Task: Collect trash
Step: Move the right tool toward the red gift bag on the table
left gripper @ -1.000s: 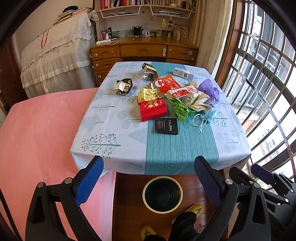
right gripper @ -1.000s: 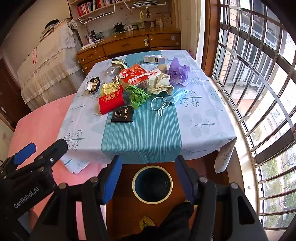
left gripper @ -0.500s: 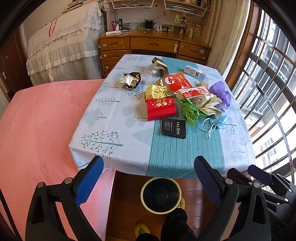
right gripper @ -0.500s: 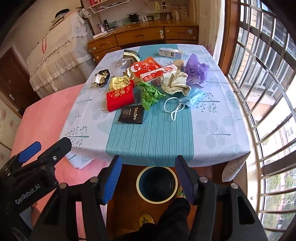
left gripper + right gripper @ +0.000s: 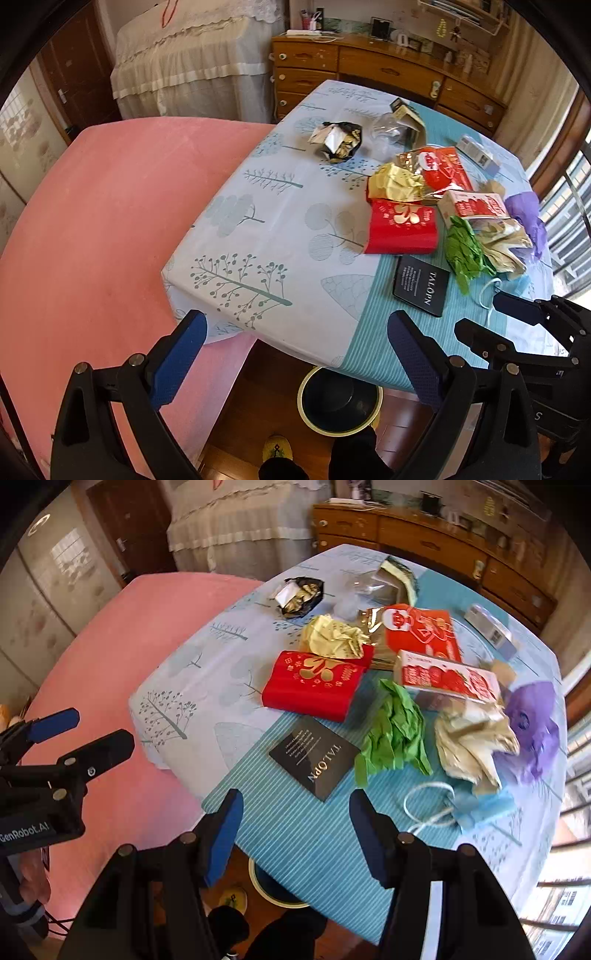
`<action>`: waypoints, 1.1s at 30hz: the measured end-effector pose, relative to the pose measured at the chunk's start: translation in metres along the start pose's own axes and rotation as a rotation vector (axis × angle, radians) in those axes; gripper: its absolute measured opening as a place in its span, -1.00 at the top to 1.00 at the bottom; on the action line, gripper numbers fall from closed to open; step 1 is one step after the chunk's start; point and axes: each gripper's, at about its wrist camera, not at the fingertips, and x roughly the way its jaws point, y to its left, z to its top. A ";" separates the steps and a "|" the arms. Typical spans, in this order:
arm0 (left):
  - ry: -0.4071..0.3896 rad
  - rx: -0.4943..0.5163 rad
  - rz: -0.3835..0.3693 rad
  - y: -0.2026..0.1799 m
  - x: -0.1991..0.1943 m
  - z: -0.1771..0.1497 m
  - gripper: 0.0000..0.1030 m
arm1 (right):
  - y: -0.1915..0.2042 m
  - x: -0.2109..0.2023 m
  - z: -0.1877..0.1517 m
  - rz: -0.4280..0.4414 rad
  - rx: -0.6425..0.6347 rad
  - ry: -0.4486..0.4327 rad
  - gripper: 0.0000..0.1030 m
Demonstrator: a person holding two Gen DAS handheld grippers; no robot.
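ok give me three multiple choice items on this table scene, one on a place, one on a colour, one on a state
1. Where is the bin?
A. on the table
B. on the floor under the table's near edge
C. on the pink bed

2. What colour is the crumpled paper right beside the black TALOPN card?
A. green
B. orange
C. white

3. How is the right gripper?
A. shut on the card
B. shut on a mask
C. open, holding nothing

Answers: 1 B, the bin's rim shows below the tablecloth edge. 2 A, the green wad lies just next to the card. 3 C, its blue pads stand apart with nothing between them.
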 end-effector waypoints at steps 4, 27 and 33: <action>0.040 -0.083 0.055 0.008 0.020 0.000 -0.89 | 0.003 0.033 0.019 0.041 -0.161 0.059 -0.17; 0.154 -0.245 0.130 0.001 0.070 0.005 -0.89 | 0.007 0.112 0.052 0.060 -0.597 0.242 -0.19; 0.150 -0.207 0.120 -0.007 0.078 0.019 -0.89 | 0.009 0.114 0.054 0.065 -0.658 0.250 -0.16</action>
